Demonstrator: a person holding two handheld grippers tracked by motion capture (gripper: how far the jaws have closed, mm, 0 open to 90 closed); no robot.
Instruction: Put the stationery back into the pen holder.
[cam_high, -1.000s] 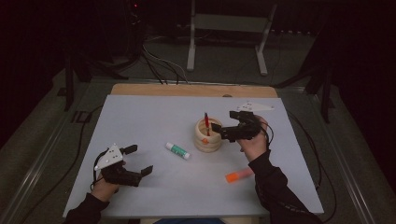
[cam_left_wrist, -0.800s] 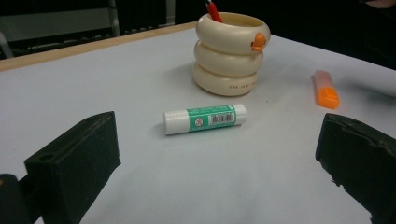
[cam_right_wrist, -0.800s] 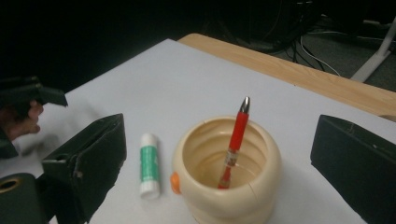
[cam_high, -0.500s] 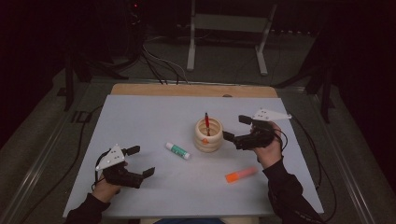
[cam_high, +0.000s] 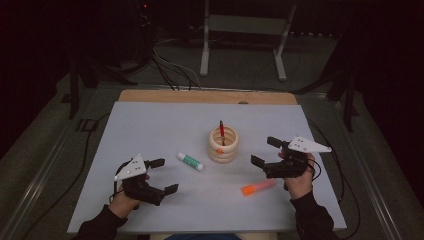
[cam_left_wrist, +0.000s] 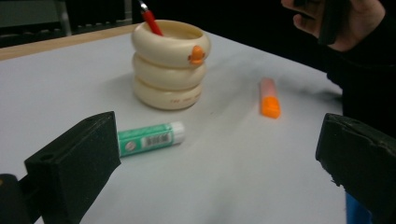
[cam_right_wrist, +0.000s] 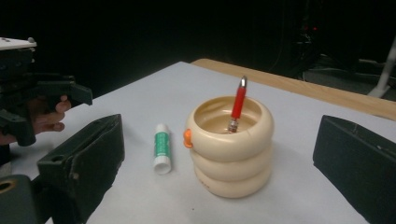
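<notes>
Since the earlier frame the right tongs have drawn back from the cream ringed holder toward the right edge of the surface, jaws wide apart and empty. The left tongs hover near the front-left corner, wide open and empty. The orange marker lies just below the right tongs toward the front edge; judged light, stiff and slick, best pinched across its middle

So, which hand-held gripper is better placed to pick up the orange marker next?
The right hand-held gripper, probably. It is open and empty, and the orange marker lies just in front of that hand. The left hand-held gripper, also open, is farther away and nearer to the glue stick.
</notes>
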